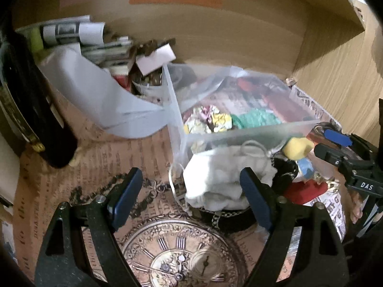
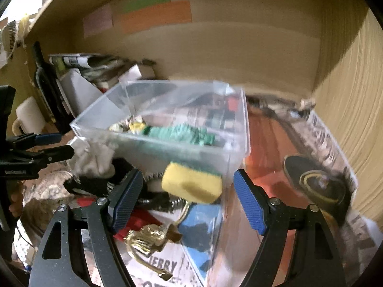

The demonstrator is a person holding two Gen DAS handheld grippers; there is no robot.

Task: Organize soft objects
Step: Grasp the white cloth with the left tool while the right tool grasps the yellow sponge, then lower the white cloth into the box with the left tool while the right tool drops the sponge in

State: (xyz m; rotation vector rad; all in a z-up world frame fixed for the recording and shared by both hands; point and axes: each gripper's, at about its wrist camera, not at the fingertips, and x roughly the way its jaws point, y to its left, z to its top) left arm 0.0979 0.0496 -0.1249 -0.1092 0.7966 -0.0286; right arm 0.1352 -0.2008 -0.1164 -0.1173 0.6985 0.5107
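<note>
A clear plastic box (image 1: 249,132) (image 2: 167,153) stands on the printed paper and holds a green knitted piece (image 1: 257,118) (image 2: 179,132) and a crumpled patterned cloth (image 1: 208,120). A white cloth (image 1: 222,179) (image 2: 93,160) lies in front of the box on a black chain-trimmed item (image 1: 229,217). My left gripper (image 1: 189,196) is open, its fingers either side of the white cloth. A yellow sponge (image 2: 191,185) (image 1: 298,147) lies at the box's near wall. My right gripper (image 2: 188,203) is open just below the sponge.
A gold ornament (image 2: 148,236), a red item (image 2: 134,222) and a blue piece (image 2: 201,222) lie near the right gripper. A white file holder with papers (image 1: 95,91) and a dark bottle (image 1: 31,105) stand to the left. Wooden walls enclose the back and right.
</note>
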